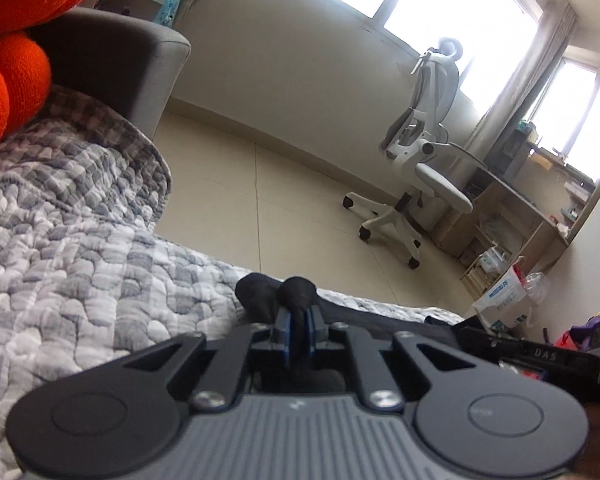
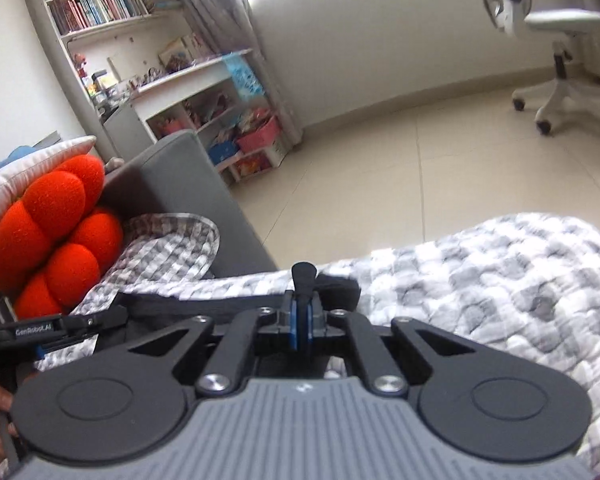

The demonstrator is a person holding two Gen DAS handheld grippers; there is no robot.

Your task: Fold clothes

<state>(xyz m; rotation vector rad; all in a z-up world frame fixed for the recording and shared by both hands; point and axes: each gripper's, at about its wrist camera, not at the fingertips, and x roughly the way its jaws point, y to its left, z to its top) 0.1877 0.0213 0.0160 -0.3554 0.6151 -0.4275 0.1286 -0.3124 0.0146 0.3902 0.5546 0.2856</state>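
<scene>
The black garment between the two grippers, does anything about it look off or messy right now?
Nothing looks damaged. The black garment is pinched by both the left gripper and the right gripper, with small bunches of fabric poking out past the fingertips. It stretches low over the grey checked quilt, not yet folded flat.

Black garment [image 1: 260,296] mostly hiding behind left tool [image 1: 296,326]; orange cushion [image 1: 8,40] getting cropped upper-left; shelf books [image 2: 88,0] blurring beyond right tool [image 2: 302,320].
</scene>
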